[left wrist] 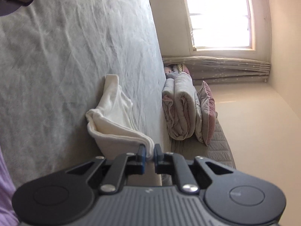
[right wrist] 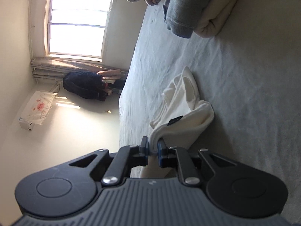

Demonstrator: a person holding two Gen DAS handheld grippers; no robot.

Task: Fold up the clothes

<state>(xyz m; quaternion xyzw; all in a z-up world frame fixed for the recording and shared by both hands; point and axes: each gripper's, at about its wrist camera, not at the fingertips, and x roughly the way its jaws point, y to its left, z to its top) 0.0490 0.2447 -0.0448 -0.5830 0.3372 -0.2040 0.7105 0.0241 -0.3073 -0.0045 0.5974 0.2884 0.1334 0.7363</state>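
A cream white garment (left wrist: 112,116) lies partly folded on the grey bed sheet (left wrist: 65,56), its near edge lifted off the sheet. My left gripper (left wrist: 149,151) is shut on a bunched corner of that edge. In the right wrist view the same white garment (right wrist: 186,109) shows a small dark label, and my right gripper (right wrist: 153,146) is shut on its other near corner. Both views are rolled sideways, so the bed runs up the picture.
Folded quilts and a pink pillow (left wrist: 188,111) are stacked at the bed's far end under a bright window (left wrist: 218,17). A grey garment on a cream one (right wrist: 193,7) lies further up the bed. Dark clothes (right wrist: 84,86) hang by the wall.
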